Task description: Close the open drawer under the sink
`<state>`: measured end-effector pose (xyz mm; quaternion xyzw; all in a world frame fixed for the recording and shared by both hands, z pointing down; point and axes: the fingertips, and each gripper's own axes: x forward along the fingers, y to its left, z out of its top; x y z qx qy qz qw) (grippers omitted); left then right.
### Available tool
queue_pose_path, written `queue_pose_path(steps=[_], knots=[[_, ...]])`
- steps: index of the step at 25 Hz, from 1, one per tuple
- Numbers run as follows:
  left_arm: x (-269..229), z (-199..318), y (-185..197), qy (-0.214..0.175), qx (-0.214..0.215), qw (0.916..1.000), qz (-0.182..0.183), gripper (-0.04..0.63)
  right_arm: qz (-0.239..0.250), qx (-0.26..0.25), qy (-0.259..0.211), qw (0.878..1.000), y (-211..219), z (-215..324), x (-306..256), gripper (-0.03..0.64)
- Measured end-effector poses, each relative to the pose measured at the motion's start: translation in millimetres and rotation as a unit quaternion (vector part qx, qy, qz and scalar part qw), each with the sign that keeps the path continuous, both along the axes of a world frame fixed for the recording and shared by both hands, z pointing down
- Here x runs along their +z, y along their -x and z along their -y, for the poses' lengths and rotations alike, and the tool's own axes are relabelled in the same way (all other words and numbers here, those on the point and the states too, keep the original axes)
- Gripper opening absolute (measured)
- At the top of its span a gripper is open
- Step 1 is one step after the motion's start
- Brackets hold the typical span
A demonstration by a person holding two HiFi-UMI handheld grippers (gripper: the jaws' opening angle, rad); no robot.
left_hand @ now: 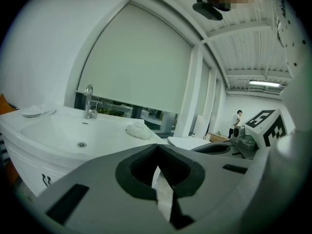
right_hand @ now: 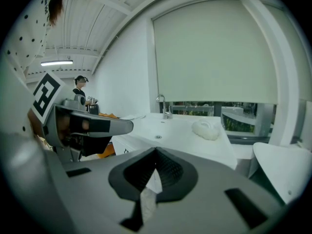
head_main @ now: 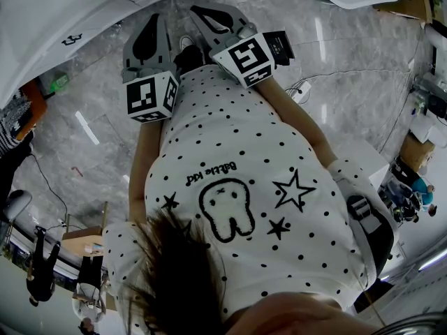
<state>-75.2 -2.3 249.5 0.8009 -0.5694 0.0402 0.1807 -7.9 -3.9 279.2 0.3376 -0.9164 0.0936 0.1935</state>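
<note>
A white sink vanity (left_hand: 53,135) with a chrome tap (left_hand: 88,101) stands ahead of both grippers; in the right gripper view the sink (right_hand: 170,130) lies ahead and slightly left. Its white cabinet front (left_hand: 34,172) carries dark handles; I cannot tell whether a drawer stands open. In the head view the vanity (head_main: 77,19) is at the top left. My left gripper (head_main: 152,19) and right gripper (head_main: 206,11) are held side by side, short of the cabinet. The left gripper (left_hand: 157,150) and the right gripper (right_hand: 156,152) are both shut and empty.
A crumpled white cloth (left_hand: 139,130) lies on the sink's right rim, a small dish (left_hand: 34,111) on its left. Another white fixture (right_hand: 280,165) stands to the right. A person (left_hand: 237,121) stands far off. Cables (head_main: 349,72) run across the marble floor.
</note>
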Motion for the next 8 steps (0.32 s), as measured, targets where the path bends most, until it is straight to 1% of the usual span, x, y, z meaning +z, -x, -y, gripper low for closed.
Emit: queue_pose_path(steps=[8], knots=[[0.5, 0.7, -0.6, 0.000, -0.001, 1.0000, 0.000, 0.005, 0.000, 0.000, 0.000, 1.000, -0.8, 0.6, 0.4, 0.014]])
